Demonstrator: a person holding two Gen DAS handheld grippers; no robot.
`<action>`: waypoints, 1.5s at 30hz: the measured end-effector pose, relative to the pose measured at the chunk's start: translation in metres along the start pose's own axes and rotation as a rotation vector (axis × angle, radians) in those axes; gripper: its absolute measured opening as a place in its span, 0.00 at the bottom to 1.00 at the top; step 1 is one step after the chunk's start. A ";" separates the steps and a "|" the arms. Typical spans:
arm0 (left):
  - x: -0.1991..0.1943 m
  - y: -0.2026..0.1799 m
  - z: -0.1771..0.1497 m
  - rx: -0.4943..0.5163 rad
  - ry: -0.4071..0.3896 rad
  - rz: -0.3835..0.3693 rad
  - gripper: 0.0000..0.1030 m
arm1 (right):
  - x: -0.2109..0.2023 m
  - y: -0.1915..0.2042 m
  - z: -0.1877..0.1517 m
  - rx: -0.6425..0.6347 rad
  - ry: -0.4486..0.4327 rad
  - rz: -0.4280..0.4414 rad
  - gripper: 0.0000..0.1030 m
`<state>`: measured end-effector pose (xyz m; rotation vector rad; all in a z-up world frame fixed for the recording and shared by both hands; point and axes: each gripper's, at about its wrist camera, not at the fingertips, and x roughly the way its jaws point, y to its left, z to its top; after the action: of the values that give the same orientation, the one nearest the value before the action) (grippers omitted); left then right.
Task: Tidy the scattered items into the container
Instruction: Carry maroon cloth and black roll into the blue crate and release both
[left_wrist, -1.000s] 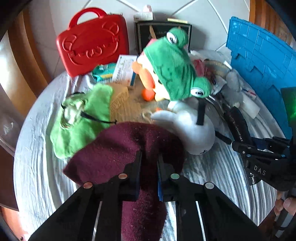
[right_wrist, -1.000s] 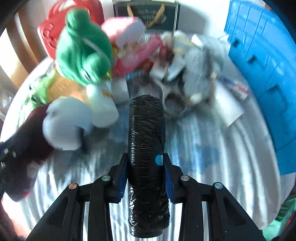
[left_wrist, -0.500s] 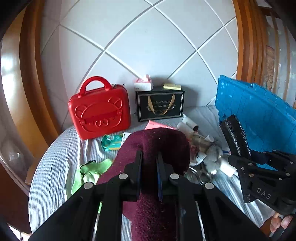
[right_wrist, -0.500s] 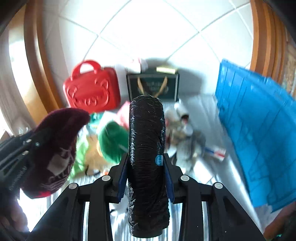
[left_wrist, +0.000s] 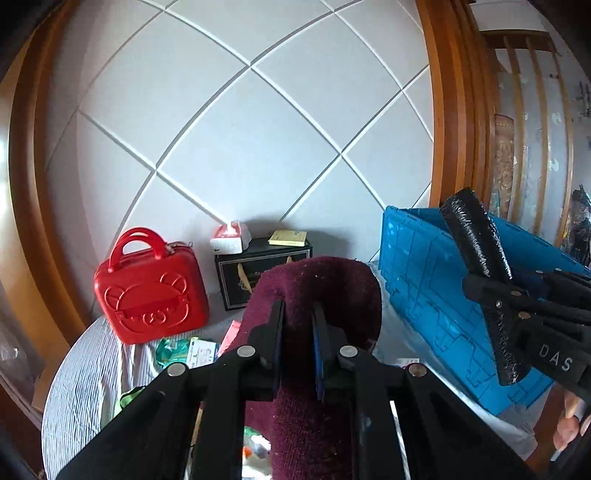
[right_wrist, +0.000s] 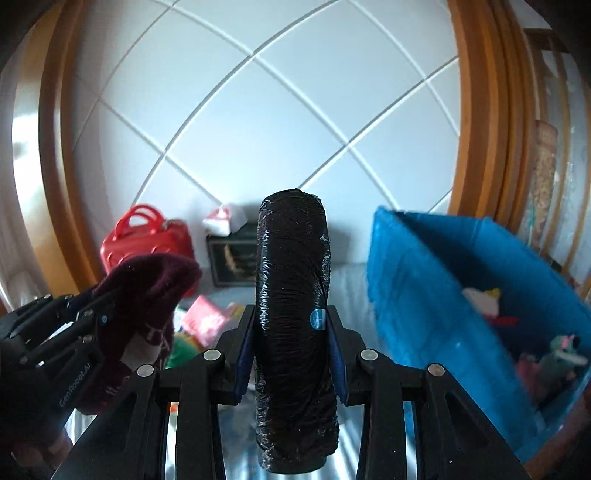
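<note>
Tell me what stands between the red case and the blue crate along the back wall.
The black gift box, with a tissue pack and a yellow pad on top, stands between the red case and the blue crate, clearest in the left wrist view.

Open blue crate (right_wrist: 424, 280), toys inside.

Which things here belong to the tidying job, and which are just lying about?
Job: maroon knit hat in left gripper; black wrapped roll in right gripper; blue crate.
Lying about: red bear case; black gift box.
</note>
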<state>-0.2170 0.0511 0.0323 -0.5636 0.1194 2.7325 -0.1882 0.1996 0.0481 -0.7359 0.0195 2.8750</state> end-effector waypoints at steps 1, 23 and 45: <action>0.001 -0.013 0.007 0.003 -0.015 -0.002 0.13 | -0.003 -0.015 0.006 0.003 -0.015 -0.004 0.33; 0.111 -0.410 0.128 0.037 0.106 -0.113 0.13 | 0.026 -0.424 0.022 0.003 0.066 -0.078 0.33; 0.241 -0.425 0.038 0.001 0.662 -0.030 0.67 | 0.116 -0.443 -0.003 0.040 0.393 0.091 0.33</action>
<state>-0.2888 0.5313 -0.0340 -1.4288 0.2668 2.4052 -0.2109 0.6542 0.0036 -1.3077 0.1643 2.7525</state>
